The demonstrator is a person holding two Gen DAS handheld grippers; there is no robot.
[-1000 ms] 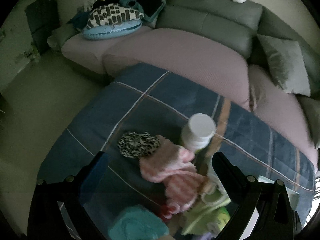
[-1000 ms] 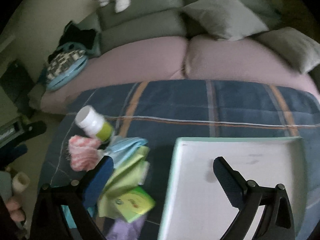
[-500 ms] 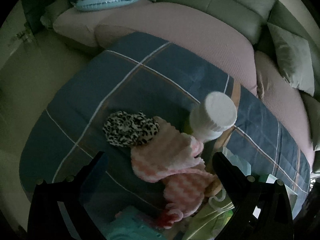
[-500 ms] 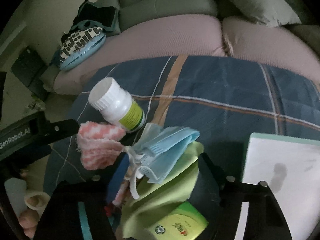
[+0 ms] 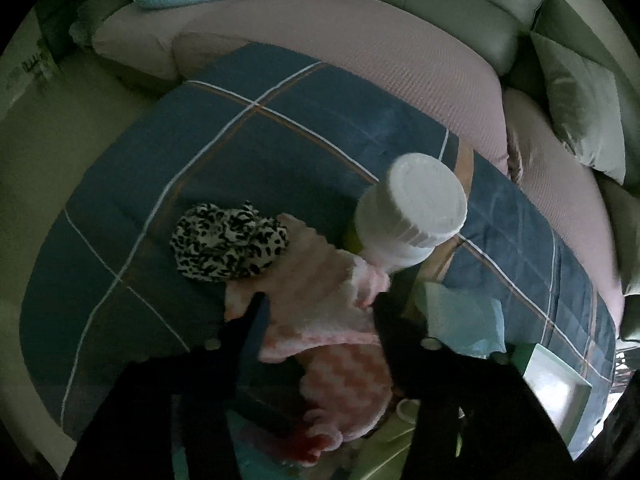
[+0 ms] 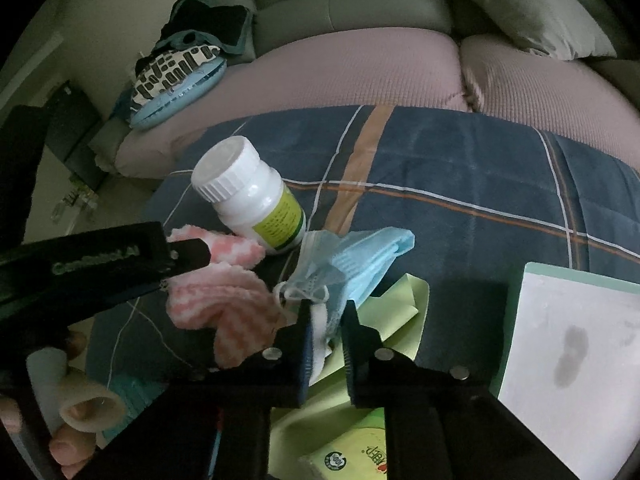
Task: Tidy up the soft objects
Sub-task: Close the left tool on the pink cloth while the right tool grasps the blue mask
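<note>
At frame centre, the left gripper pinches the pink checked cloth below the white bottle. The right gripper, fingers narrow, nips the blue face mask beside the white tray.

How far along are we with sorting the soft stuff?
Nothing looks sorted yet: the tray is bare. In hand: the left gripper straddles the pink sock; the right gripper pinches the blue mask. Left on the blanket: leopard scrunchie, green cloth.
</note>
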